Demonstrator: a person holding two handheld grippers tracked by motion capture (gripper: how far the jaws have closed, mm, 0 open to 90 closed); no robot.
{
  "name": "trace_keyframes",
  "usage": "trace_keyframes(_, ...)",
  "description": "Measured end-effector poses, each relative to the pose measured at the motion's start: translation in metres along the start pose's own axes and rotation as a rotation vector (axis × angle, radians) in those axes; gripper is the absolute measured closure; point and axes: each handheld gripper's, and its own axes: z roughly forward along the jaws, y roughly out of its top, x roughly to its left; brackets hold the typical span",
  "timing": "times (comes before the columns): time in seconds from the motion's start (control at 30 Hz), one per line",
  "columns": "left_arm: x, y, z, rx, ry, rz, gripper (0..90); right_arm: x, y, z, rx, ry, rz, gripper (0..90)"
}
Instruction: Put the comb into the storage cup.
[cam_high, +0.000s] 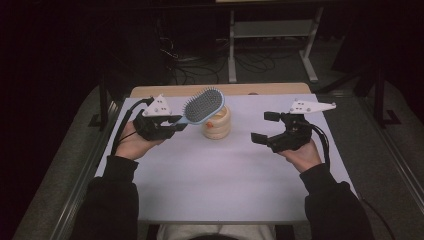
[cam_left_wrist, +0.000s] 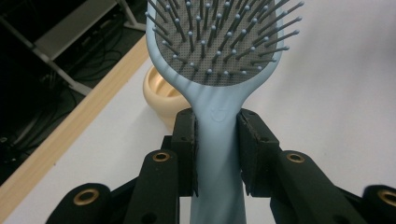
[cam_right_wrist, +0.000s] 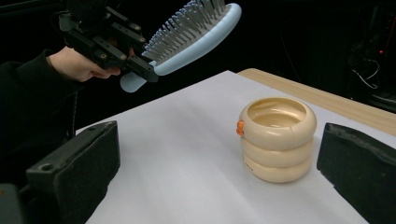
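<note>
In the high view, the left gripper (cam_high: 172, 124) is held left of centre, raised off the white table (cam_high: 200, 175), with the left hand (cam_high: 134, 142) cupped under its body and the dark sleeve running down to the lower left corner. Its jaws are pointed toward the right of the frame and are pinched on the handle of a light blue hairbrush (cam_high: 202, 105), whose bristled head is tilted up above a cream ribbed container (cam_high: 216, 125) standing just right of the jaws. In the left gripper view, the handle of the hairbrush (cam_left_wrist: 215, 140) is seen clamped between both black pads, the bristles facing the camera and the container (cam_left_wrist: 161, 95) lying behind it.

The right gripper (cam_high: 261, 127) is held right of centre, also off the table, supported from beneath by the right hand (cam_high: 302, 155). Its jaws are spread wide and aimed leftward at the container, nothing being between them. In the right gripper view, the container (cam_right_wrist: 276, 140) is framed between the two parted pads, well apart from them.
</note>
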Motion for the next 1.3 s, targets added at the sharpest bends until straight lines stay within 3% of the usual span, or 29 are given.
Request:
trace_keyframes(0.6,-0.018,0.013,0.015,-0.062,-0.005,0.024,70.1,0.008,0.028,0.034,0.018,0.061,-0.020,0.0)
trace_keyframes(0.73,-0.024,0.013,0.016,-0.070,0.014,0.026,70.1,0.009,0.036,0.040,0.014,0.069,-0.023,0.0)
trace_keyframes(1.1,-0.036,0.015,0.028,-0.095,0.026,0.042,70.1,0.007,0.041,0.053,0.020,0.056,0.004,0.0)
trace_keyframes(1.3,-0.043,0.017,0.032,-0.092,0.028,0.068,70.2,0.004,0.043,0.055,0.024,0.071,0.028,7.1)
